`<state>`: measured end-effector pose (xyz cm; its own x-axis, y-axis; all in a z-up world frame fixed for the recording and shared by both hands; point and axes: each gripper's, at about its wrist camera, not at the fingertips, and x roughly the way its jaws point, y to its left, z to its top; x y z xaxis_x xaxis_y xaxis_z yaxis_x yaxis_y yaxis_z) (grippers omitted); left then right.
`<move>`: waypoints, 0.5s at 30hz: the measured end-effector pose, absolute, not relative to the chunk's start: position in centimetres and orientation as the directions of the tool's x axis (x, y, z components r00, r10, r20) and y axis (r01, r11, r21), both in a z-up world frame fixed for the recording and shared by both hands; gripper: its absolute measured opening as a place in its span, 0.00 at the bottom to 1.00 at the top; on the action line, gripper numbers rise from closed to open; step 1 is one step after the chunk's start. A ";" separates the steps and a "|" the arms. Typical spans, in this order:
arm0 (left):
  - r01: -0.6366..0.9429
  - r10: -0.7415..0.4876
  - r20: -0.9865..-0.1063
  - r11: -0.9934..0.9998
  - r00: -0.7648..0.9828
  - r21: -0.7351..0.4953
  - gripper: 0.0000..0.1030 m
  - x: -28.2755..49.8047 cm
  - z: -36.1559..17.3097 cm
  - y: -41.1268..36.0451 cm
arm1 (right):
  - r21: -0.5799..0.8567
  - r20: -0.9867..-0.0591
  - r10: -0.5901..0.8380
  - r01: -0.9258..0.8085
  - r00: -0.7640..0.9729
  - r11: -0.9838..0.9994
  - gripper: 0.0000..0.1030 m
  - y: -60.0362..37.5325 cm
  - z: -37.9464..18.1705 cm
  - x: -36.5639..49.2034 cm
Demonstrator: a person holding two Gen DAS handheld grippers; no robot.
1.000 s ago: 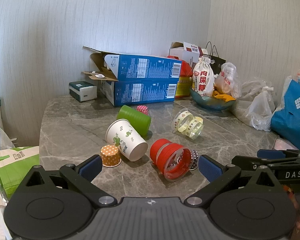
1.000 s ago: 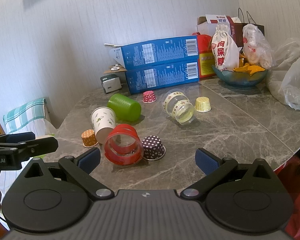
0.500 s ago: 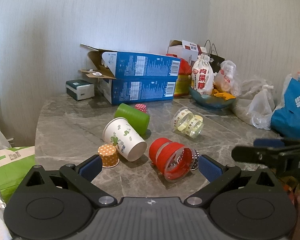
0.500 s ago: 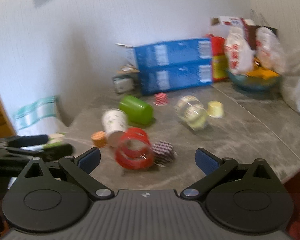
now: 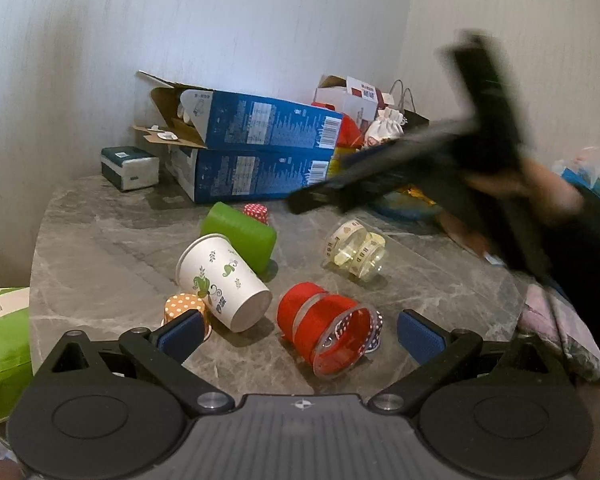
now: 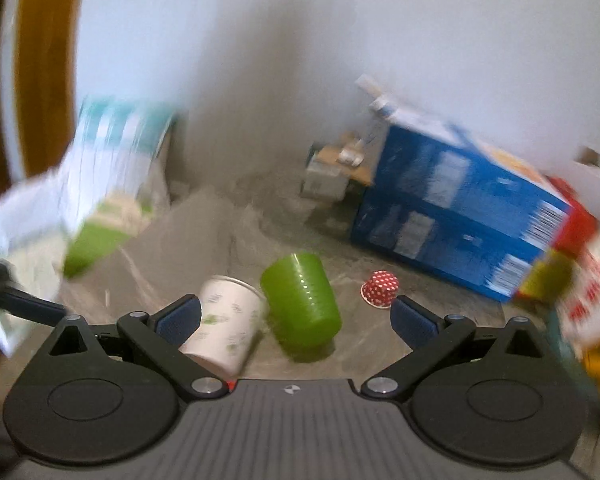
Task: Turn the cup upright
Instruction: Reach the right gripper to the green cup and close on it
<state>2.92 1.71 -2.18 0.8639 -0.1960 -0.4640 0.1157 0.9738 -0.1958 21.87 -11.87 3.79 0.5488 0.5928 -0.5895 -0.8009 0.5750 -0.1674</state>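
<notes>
I am holding my left tongs [image 5: 298, 330] low over the near edge of a grey marble table [image 5: 100, 248], wide open and gripping nothing. Between the blue pads, a red cup [image 5: 326, 326] is lying on its side with its mouth facing me. Just left of it a white paper cup [image 5: 222, 280] is lying tipped over, its base pointing toward me, and touching it behind is a green cup [image 5: 240, 234], also on its side. A small orange dotted cup [image 5: 184, 306] is sitting beside the left pad. Farther right, a clear cup [image 5: 356, 250] with pale bands is lying on its side, well apart from the others. Two stacked blue boxes [image 5: 256, 160] are standing against the wall.

My right tongs [image 6: 296, 316] are also spread wide and empty, blurred with motion, crossing above the table in the left view. In their own view, the green cup [image 6: 300, 306] and white cup [image 6: 224, 324] are lying between the pads, with a small red dotted cup [image 6: 380, 288] beyond.
</notes>
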 end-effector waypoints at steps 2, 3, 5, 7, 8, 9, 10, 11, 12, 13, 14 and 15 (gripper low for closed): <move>0.098 -0.185 -0.451 0.973 0.873 -0.209 1.00 2.6 -2.3 2.5 | -0.138 -0.666 0.575 -0.836 0.475 0.531 0.99 -10.3 3.2 25.0; 0.082 -0.172 -0.447 0.974 0.878 -0.213 1.00 2.4 -2.4 2.9 | -0.119 -0.689 0.574 -0.850 0.443 0.513 0.99 -9.8 2.8 26.2; 0.054 -0.147 -0.450 0.976 0.881 -0.212 1.00 2.4 -2.7 3.7 | -0.093 -0.726 0.570 -0.876 0.385 0.473 0.99 -8.8 2.0 28.1; 0.027 -0.117 -0.453 0.980 0.884 -0.199 1.00 2.3 -2.9 4.3 | -0.083 -0.769 0.540 -0.891 0.342 0.446 0.94 -7.7 1.1 29.4; 0.016 -0.105 -0.455 0.981 0.884 -0.195 1.00 2.4 -3.0 4.5 | -0.062 -0.786 0.533 -0.898 0.313 0.436 0.90 -7.2 0.5 30.2; 0.009 -0.098 -0.456 0.981 0.884 -0.194 1.00 2.4 -3.0 4.7 | -0.045 -0.801 0.524 -0.901 0.290 0.431 0.86 -6.7 0.2 31.1; 0.006 -0.096 -0.457 0.981 0.884 -0.195 1.00 2.4 -3.1 5.0 | -0.028 -0.814 0.513 -0.901 0.272 0.434 0.84 -6.4 -0.1 31.8; 0.004 -0.095 -0.459 0.981 0.883 -0.195 1.00 2.5 -3.2 5.2 | -0.013 -0.828 0.500 -0.900 0.254 0.435 0.79 -6.1 -0.5 32.4; 0.003 -0.094 -0.462 0.981 0.882 -0.193 1.00 2.5 -3.3 5.4 | -0.009 -0.838 0.490 -0.904 0.240 0.428 0.77 -5.9 -0.9 32.8; 0.001 -0.091 -0.464 0.981 0.881 -0.192 1.00 2.6 -3.3 5.6 | -0.009 -0.846 0.481 -0.908 0.230 0.419 0.76 -5.8 -1.0 32.9; -0.003 -0.090 -0.464 0.981 0.881 -0.195 1.00 2.5 -3.4 5.8 | -0.013 -0.853 0.471 -0.913 0.223 0.408 0.76 -5.8 -1.3 33.0; -0.006 -0.090 -0.465 0.979 0.881 -0.201 1.00 2.6 -3.5 6.1 | -0.018 -0.859 0.463 -0.916 0.219 0.400 0.75 -5.5 -1.4 33.2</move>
